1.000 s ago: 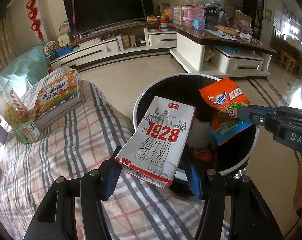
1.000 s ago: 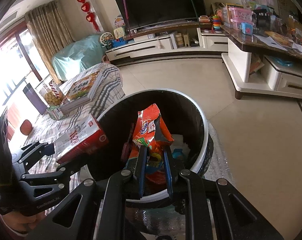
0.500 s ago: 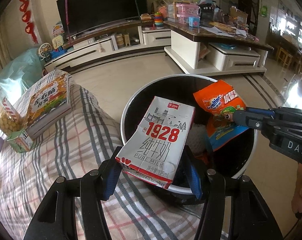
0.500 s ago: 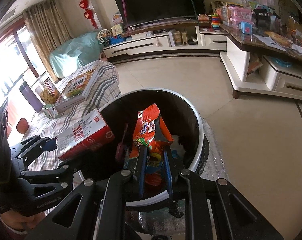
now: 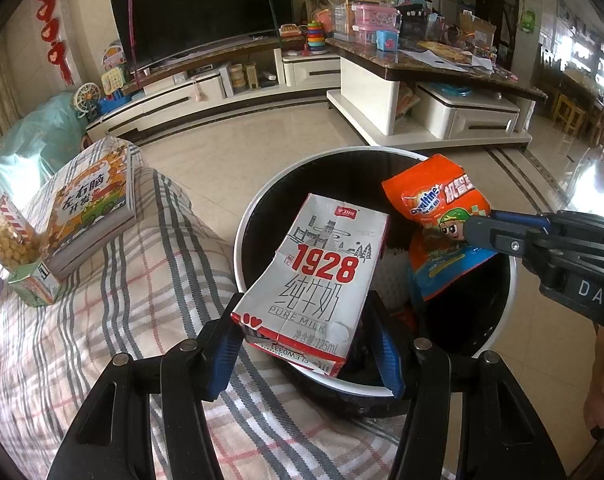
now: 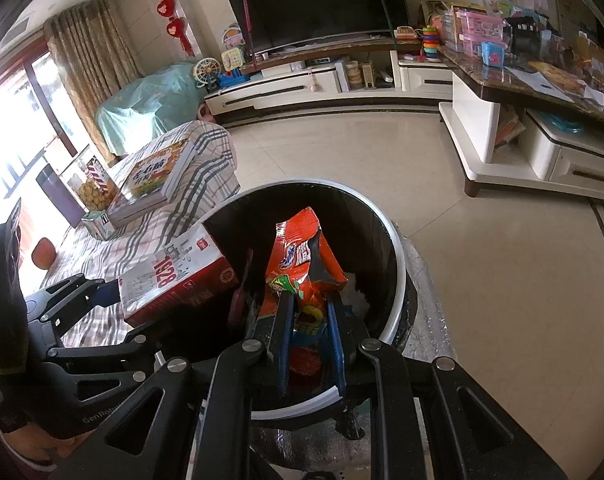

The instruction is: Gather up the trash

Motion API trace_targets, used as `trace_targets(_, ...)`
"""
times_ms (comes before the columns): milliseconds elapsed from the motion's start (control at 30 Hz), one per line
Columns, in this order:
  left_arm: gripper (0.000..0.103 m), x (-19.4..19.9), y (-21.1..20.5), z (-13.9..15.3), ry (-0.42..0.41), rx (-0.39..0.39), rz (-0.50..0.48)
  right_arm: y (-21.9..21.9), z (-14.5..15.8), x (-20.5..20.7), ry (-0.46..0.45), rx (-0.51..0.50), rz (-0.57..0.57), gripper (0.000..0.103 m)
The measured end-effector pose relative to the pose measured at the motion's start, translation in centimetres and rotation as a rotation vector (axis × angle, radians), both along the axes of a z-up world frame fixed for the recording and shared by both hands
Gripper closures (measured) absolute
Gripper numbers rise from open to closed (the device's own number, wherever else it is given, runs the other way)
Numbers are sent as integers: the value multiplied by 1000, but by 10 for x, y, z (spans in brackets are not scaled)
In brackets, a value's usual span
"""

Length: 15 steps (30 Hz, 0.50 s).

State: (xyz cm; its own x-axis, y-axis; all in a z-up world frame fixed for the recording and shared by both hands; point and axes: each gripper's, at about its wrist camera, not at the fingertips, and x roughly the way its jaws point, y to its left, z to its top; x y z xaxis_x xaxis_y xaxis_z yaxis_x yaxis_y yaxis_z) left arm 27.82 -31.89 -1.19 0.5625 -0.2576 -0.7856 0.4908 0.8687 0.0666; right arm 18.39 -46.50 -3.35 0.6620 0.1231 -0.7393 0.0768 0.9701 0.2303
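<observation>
My left gripper [image 5: 302,340] is shut on a white and red "1928" milk carton [image 5: 318,280] and holds it over the near rim of the round black trash bin [image 5: 262,208]. The carton also shows in the right wrist view [image 6: 174,276]. My right gripper [image 6: 308,312] is shut on an orange snack bag [image 6: 302,268] and holds it above the bin's [image 6: 394,248] opening. The bag [image 5: 442,216] and the right gripper [image 5: 478,228] show at the right of the left wrist view. Other trash lies inside the bin.
A plaid-covered table [image 5: 102,320] stands left of the bin, with a book [image 5: 90,208], a snack box [image 5: 10,232] and a small green carton [image 5: 34,288] on it. A TV stand [image 5: 222,84] and a cluttered coffee table [image 5: 422,68] stand beyond on the tiled floor.
Both grippers have moved further over the bin, each still holding its item. The bin rim now sits lower and nearer in both views.
</observation>
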Motion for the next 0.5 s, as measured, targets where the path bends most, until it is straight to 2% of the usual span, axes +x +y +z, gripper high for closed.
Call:
trace_targets(267, 42, -5, 0, 5, 4, 1, 5, -4, 2, 1, 3, 17, -12, 80)
trace_targets(333, 31, -9, 4, 8, -7, -10, 8, -6, 4, -2, 1, 32, -23, 71)
trace_targets(400, 27, -16, 12, 12, -26, -22, 24, -7, 6, -6, -8, 52, -29, 60)
trace_targets(500, 25, -26, 29, 15, -33, -54, 50, -6, 12, -18, -35, 72, -42, 50)
